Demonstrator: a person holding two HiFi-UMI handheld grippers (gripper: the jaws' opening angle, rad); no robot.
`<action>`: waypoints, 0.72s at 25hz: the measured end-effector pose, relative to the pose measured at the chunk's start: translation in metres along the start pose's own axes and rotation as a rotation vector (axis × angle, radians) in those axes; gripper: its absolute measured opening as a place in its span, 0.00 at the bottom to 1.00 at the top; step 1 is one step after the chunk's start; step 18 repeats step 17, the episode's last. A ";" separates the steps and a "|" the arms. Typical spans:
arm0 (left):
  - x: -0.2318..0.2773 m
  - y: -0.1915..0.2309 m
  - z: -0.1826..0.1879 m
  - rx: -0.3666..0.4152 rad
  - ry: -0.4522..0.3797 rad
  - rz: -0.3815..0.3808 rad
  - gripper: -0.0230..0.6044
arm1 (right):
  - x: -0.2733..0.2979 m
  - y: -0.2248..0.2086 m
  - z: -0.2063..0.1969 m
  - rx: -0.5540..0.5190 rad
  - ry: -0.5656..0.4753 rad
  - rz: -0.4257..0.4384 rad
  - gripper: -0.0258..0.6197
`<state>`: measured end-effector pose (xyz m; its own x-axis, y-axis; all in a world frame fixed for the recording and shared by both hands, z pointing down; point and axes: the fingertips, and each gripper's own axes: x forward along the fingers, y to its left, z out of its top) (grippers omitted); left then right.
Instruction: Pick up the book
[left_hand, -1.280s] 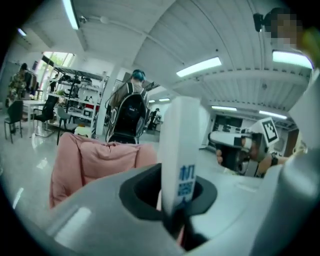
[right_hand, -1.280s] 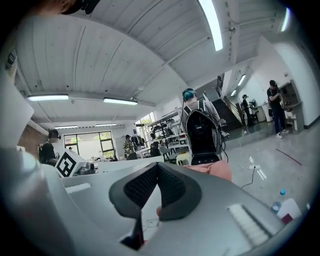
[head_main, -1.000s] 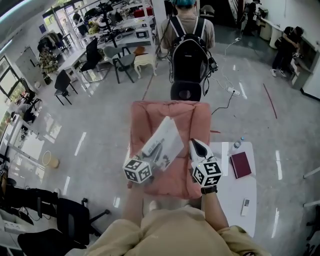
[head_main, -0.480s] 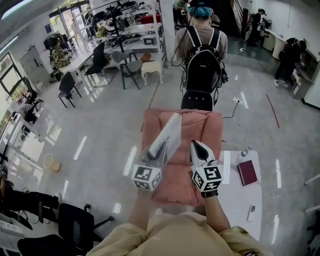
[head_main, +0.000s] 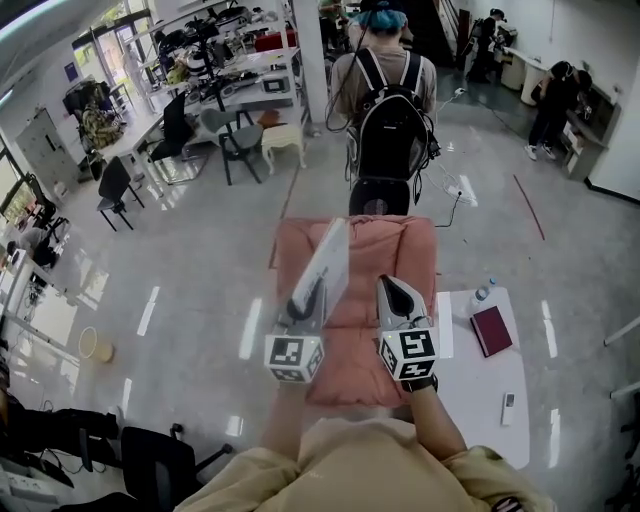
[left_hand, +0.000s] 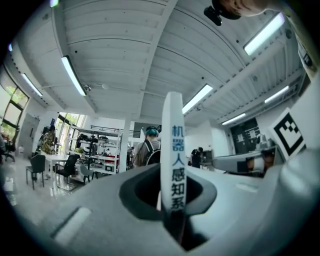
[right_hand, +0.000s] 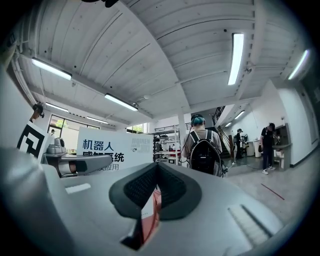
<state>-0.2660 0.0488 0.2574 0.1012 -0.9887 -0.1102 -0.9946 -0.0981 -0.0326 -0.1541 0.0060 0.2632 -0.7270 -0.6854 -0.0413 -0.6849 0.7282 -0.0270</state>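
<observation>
Book (head_main: 326, 262) was held on edge over the pink cushion (head_main: 400, 245), spine clamped in the left gripper (head_main: 310, 292) jaws. Right gripper (head_main: 396, 286) sat just beside it, jaws clenched on nothing.

Right gripper (right_hand: 157, 167): padded jaw tips touching | left: book (right_hand: 114, 146), white cover with blue print, upright, in left gripper (right_hand: 106, 161) | ahead: person (right_hand: 203, 150), black backpack, back turned

A beige shirt (head_main: 372, 462) is worn, and a black band (head_main: 420, 381) is seen on the right wrist. The left gripper (head_main: 308, 296) and the right gripper (head_main: 390, 289) are pale grey, each fitted with a cube (head_main: 293, 358) of black square markers.
</observation>
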 end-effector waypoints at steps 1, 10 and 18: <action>-0.001 -0.002 -0.001 -0.004 0.001 -0.009 0.10 | -0.002 0.000 0.000 -0.003 0.001 -0.007 0.05; -0.004 -0.024 0.000 -0.016 0.006 -0.080 0.10 | -0.018 -0.003 0.011 -0.018 -0.007 -0.054 0.05; -0.005 -0.021 -0.005 -0.027 0.011 -0.073 0.10 | -0.013 -0.003 0.015 -0.024 -0.021 -0.053 0.05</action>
